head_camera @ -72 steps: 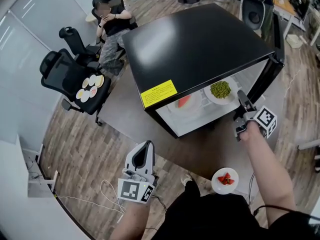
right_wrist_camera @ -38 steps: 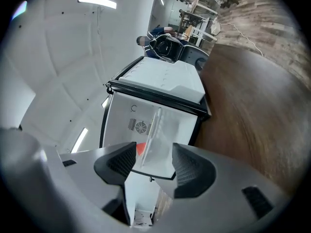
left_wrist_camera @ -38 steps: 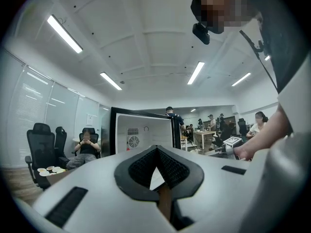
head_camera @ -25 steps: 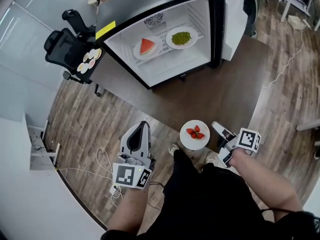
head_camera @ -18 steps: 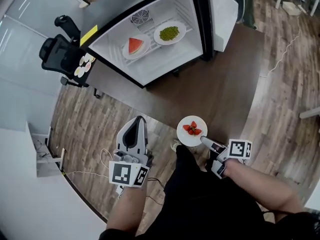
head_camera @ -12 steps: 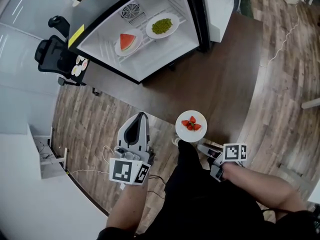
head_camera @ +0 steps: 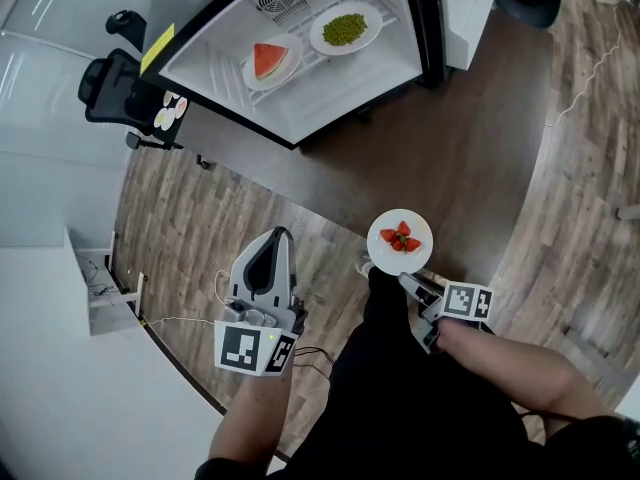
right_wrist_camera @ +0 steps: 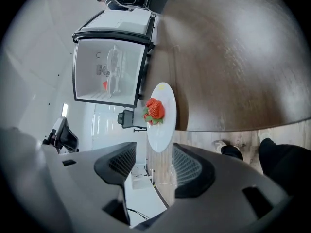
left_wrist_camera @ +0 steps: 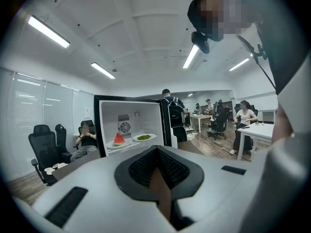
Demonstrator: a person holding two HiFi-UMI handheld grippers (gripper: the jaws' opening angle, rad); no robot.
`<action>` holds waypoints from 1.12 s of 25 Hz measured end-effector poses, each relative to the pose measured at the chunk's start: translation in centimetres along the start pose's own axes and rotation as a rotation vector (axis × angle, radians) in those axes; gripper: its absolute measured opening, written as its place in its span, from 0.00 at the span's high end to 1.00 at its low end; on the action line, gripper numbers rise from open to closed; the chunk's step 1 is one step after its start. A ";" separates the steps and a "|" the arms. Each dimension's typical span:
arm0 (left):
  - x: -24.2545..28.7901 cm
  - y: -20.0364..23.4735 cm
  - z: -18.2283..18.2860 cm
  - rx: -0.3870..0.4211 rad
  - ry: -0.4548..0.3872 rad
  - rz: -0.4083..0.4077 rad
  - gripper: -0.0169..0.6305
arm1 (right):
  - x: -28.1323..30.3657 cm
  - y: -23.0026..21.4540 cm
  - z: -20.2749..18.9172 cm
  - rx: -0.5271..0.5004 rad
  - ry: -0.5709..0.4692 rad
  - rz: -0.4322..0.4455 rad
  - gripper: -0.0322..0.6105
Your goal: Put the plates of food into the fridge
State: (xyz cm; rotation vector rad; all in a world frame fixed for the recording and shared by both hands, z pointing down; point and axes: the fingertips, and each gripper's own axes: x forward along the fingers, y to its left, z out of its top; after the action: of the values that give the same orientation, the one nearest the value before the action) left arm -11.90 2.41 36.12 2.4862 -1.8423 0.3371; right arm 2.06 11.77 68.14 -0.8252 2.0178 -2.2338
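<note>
Plate of strawberries (head_camera: pixel 400 241) sits at the tabletop's (head_camera: pixel 460 148) near edge, well apart from the open fridge (head_camera: pixel 335 93); watermelon plate (head_camera: pixel 271 62) and greens plate (head_camera: pixel 345 29) already shelved; right gripper (head_camera: pixel 409 282) has dropped in from beside the plate, jaws spread, rim between them, seemingly not yet pinched; left gripper (head_camera: pixel 279 236) idle, jaws clenched on nothing; last plate's pickup looks imminent.
</note>
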 end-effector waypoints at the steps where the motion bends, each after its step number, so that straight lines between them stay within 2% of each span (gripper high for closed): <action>1: -0.4 0.4 -0.2 -0.001 0.006 0.011 0.97 | 0.3 -0.1 0.0 -0.003 0.000 -0.009 0.57; 9: -2.5 3.0 -1.6 -0.013 0.039 0.074 0.97 | 2.4 -0.8 0.2 0.000 -0.005 -0.032 0.58; 13: -3.5 3.8 -2.1 -0.026 0.046 0.099 0.97 | 2.8 -1.2 0.9 -0.015 -0.025 -0.043 0.80; 15: -3.8 4.2 -2.3 -0.032 0.048 0.108 0.97 | 3.0 -1.0 1.2 -0.010 -0.031 -0.036 0.86; 19: -4.1 5.3 -2.5 -0.047 0.043 0.123 0.97 | 3.5 0.4 1.6 -0.024 -0.024 -0.005 0.91; 28: -3.5 8.3 -2.2 -0.069 0.010 0.123 0.97 | 5.0 3.9 3.3 -0.055 -0.030 0.055 0.92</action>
State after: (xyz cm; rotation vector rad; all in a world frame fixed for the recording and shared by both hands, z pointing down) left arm -21.14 3.57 36.76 2.3292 -1.9724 0.2831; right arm -2.18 6.29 66.38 -0.7930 2.0713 -2.1334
